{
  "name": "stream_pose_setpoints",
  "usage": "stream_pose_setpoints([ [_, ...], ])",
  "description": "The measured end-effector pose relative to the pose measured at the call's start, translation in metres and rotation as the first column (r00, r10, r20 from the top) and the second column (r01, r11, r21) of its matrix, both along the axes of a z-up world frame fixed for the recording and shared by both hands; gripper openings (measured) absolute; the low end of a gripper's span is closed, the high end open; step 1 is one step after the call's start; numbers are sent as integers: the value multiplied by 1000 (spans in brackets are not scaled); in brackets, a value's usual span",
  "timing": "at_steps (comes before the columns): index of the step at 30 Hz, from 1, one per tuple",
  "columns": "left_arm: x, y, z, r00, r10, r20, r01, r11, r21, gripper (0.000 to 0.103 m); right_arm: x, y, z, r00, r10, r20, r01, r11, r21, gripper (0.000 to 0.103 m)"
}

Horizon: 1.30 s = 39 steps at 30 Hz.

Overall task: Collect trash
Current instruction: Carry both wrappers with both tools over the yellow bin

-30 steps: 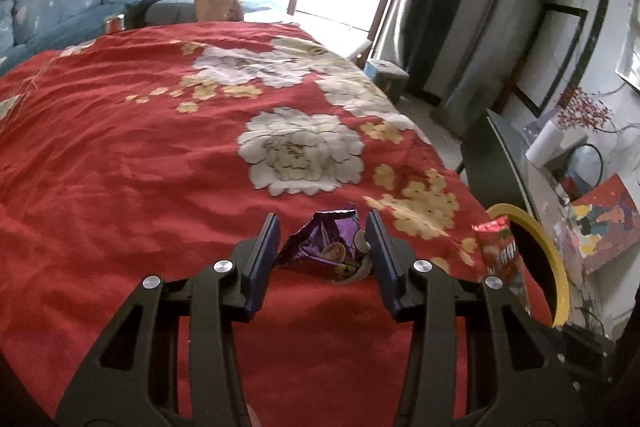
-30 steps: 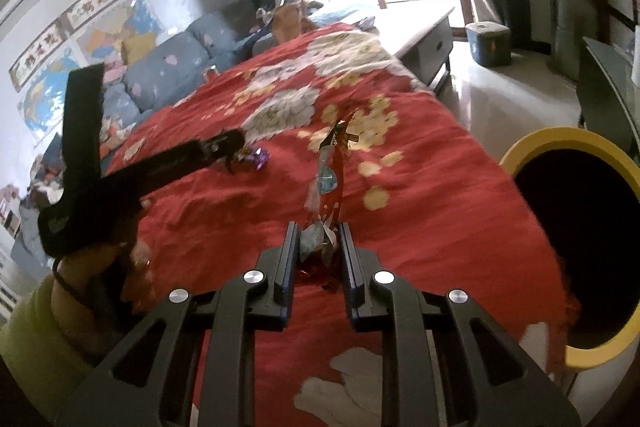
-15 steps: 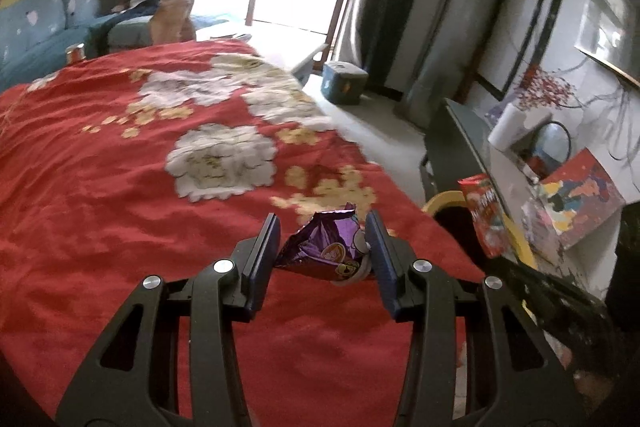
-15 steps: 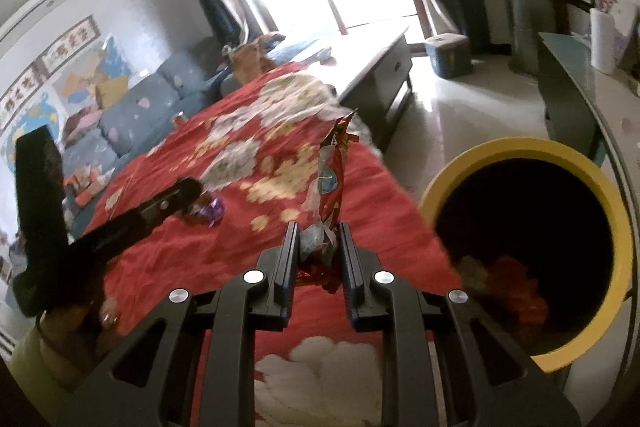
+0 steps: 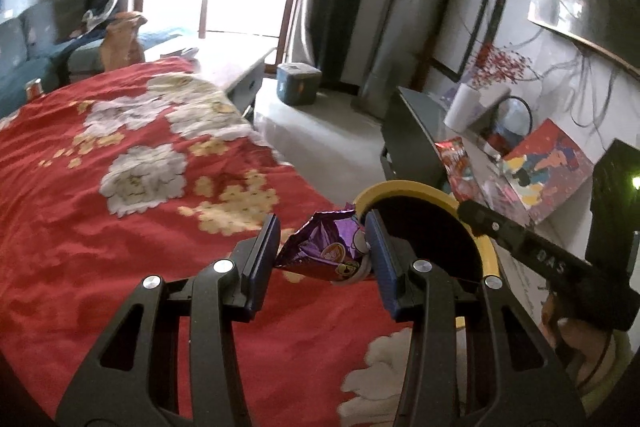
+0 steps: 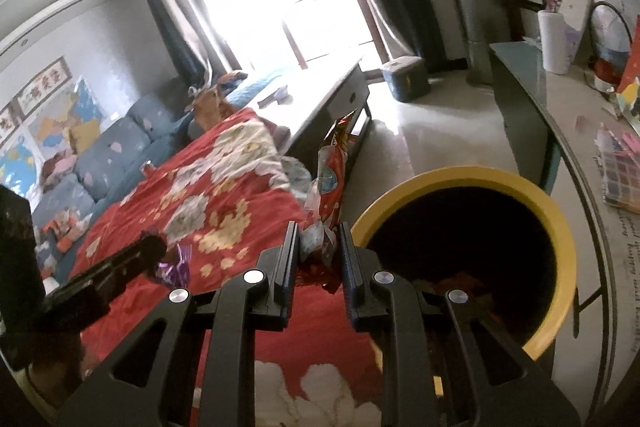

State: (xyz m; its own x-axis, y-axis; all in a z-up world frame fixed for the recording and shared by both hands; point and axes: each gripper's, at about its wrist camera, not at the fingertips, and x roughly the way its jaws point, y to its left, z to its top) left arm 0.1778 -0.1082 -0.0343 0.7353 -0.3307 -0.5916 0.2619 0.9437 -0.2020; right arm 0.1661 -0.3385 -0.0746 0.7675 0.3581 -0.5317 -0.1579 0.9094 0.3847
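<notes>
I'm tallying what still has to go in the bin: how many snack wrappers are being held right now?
2. A purple wrapper in the left claw and a red wrapper in the right claw, both beside the yellow-rimmed bin. Others may be hidden.

Your way into the round yellow-rimmed black bin (image 6: 562, 227) lay open from above. The red floral bedspread (image 5: 80, 227) pressed against its near side, and the dark glass-topped counter (image 6: 520, 75) flanked it beyond.
</notes>
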Motion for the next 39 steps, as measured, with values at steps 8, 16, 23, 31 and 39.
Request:
stream_pose_setpoints([
  [8,-2,-35,2,997,-77,5,77,996,37,37,2,-27,-1,998,-61,-4,61,998,14,19],
  [16,0,-64,3,990,-137,17,135,988,75,37,5,-58,-8,993,-119,-26,119,993,26,19],
  [23,4,-88,2,984,-179,21,176,978,108,37,9,-79,-17,987,-153,-56,156,987,40,19],
  [31,12,-110,-7,978,-210,6,207,969,138,38,12,-97,-32,980,-174,-99,180,982,59,20],
  [39,25,-125,-23,973,-228,-26,230,962,145,39,16,-109,-45,975,-170,-143,181,981,75,22],
])
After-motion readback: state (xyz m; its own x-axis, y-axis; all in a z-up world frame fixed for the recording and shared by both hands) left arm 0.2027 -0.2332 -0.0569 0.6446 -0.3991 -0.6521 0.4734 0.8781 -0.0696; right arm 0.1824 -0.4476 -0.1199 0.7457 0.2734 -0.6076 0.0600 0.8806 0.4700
